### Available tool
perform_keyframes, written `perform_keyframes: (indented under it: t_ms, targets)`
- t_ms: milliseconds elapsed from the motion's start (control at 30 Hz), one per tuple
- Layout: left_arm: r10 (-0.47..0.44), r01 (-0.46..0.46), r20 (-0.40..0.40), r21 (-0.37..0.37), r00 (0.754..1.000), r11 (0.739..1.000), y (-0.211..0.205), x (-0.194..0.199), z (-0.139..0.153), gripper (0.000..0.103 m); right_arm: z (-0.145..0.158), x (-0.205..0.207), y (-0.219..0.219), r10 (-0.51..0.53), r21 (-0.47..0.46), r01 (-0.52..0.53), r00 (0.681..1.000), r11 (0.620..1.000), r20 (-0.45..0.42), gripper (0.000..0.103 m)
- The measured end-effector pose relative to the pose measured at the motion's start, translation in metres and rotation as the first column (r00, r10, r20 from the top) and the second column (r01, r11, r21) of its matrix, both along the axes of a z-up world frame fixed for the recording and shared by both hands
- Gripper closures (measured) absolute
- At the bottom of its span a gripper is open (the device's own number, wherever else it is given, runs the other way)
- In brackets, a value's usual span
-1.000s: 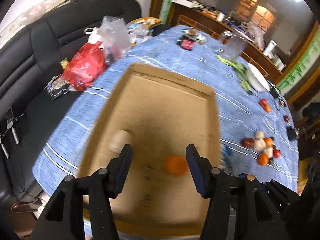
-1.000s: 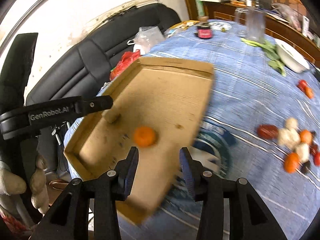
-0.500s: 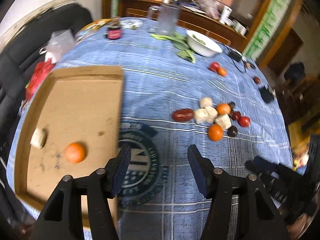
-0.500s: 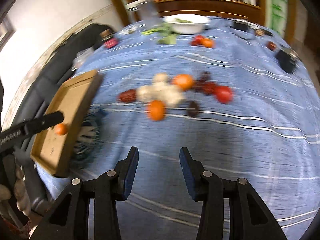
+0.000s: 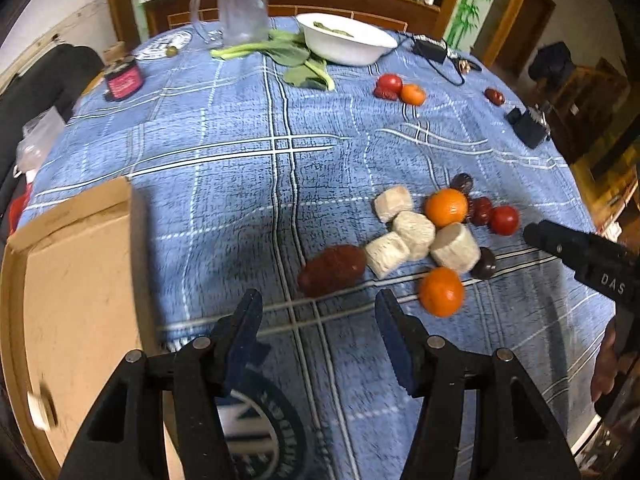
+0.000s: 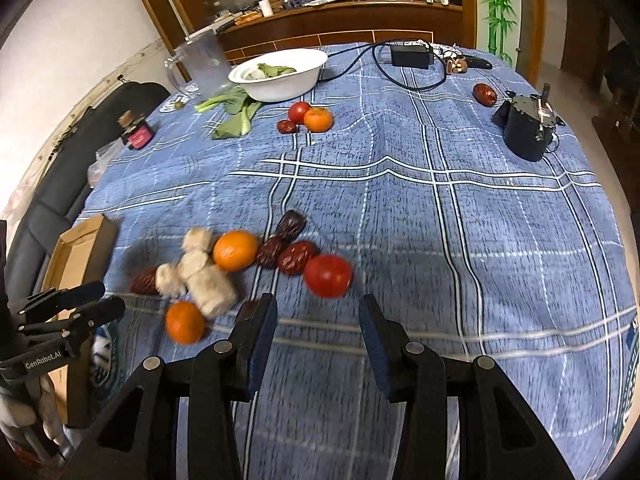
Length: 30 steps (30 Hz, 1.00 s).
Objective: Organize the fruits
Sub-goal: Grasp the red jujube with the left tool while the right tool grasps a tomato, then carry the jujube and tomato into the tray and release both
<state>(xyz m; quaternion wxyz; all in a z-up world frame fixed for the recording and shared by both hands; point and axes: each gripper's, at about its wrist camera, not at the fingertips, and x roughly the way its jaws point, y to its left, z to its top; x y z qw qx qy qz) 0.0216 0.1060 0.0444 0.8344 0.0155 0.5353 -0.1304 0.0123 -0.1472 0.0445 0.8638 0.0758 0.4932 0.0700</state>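
A pile of fruit lies on the blue checked tablecloth (image 5: 224, 168): two oranges (image 5: 441, 292) (image 5: 446, 207), a red tomato (image 6: 328, 275), dark red dates (image 5: 332, 270) and several pale cut chunks (image 5: 414, 232). A shallow cardboard tray (image 5: 76, 280) sits at the left with one pale chunk (image 5: 40, 408) in it. My left gripper (image 5: 318, 320) is open and empty, just short of the big date. My right gripper (image 6: 316, 320) is open and empty, just short of the tomato.
A second small group, tomato and orange (image 6: 312, 118), lies farther back. Beyond it are a white bowl (image 6: 280, 74), leafy greens (image 6: 236, 112), a clear jug (image 6: 202, 66), a small jar (image 6: 136, 132), a lone date (image 6: 485, 94), a black device (image 6: 528, 126) and a charger with cable (image 6: 412, 56).
Both grippers have swung right, away from the cardboard tray and toward the fruit pile. The pile is now close in front of both. Both stay open.
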Motion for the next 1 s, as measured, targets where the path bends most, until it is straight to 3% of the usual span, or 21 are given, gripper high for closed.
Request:
perform_keyframes:
  t_ms: [333, 433, 533, 600, 1000]
  targets:
    - [-0.151, 0.151, -0.021, -0.012, 0.988, 0.988, -0.018, 0.017, -0.017, 0.047, -0.021, 0.018, 0.005, -0.019, -0.043, 0.018, 0.999, 0.999, -0.036, 0.058]
    - [-0.164, 0.164, -0.039, 0.0, 0.986, 0.986, -0.023, 0.019, -0.024, 0.058, -0.025, 0.022, 0.008, -0.022, -0.059, 0.02, 0.999, 0.998, -0.038, 0.061]
    - [-0.147, 0.147, -0.031, 0.022, 0.989, 0.989, -0.022, 0.018, -0.025, 0.071, -0.028, 0.025, 0.011, -0.023, -0.048, 0.021, 0.999, 0.999, -0.041, 0.069]
    - [-0.133, 0.133, -0.035, 0.0, 0.991, 0.991, -0.017, 0.018, -0.024, 0.074, -0.028, 0.025, 0.012, -0.029, -0.049, 0.027, 0.999, 0.998, -0.036, 0.069]
    - [-0.027, 0.027, 0.006, -0.081, 1.0, 0.996, 0.003, -0.008, -0.002, 0.074, -0.006, -0.002, 0.01, -0.019, -0.011, 0.019, 1.0, 1.0, 0.002, 0.07]
